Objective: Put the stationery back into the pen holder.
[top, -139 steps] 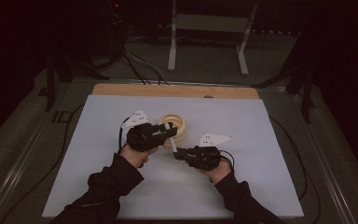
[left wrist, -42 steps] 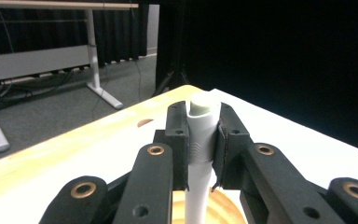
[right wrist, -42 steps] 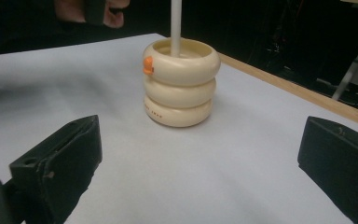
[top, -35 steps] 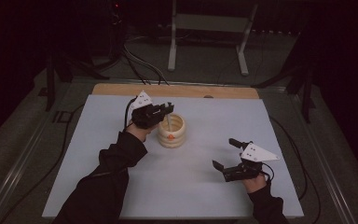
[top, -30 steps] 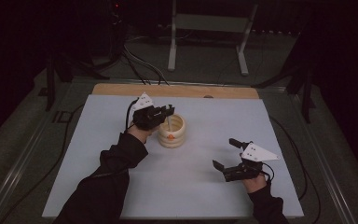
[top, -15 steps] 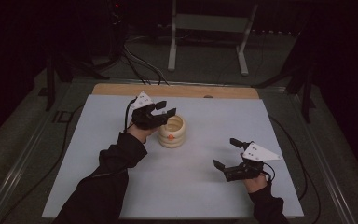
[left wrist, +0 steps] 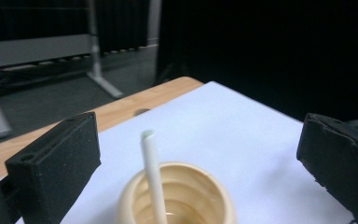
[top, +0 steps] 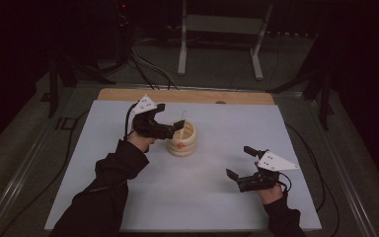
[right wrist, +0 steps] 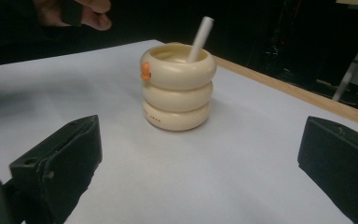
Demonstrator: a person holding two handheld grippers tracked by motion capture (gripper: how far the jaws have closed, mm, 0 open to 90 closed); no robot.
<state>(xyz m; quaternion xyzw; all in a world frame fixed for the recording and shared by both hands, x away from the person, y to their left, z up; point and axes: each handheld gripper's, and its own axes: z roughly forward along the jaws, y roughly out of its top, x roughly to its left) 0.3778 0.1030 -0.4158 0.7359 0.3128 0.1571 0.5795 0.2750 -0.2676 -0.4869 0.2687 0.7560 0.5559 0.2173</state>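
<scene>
A cream ribbed cup (top: 182, 142) with a small orange mark (right wrist: 146, 71) stands mid-table on the white mat (top: 202, 197). A white straw (top: 183, 124) leans inside it. My left gripper (top: 170, 117) hovers just left of the cup's rim, open; in the left gripper view its jaws spread wide on either side of the straw (left wrist: 150, 172) and cup (left wrist: 214, 189), touching neither. My right gripper (top: 240, 163) is open and holds nothing, low over the mat at the right front, facing the cup (right wrist: 177, 93) and straw (right wrist: 200, 35).
A wooden strip (top: 187, 95) borders the mat's far edge. Beyond it, a metal stand (top: 217, 29) and cables lie on the dark floor. The hand (right wrist: 88, 11) holding the left gripper appears behind the cup in the right gripper view.
My left gripper's jaws have spread apart beside the cup and the straw now stands free in it. Since 4.6 s ago my right gripper has moved from the cup to the right front.
</scene>
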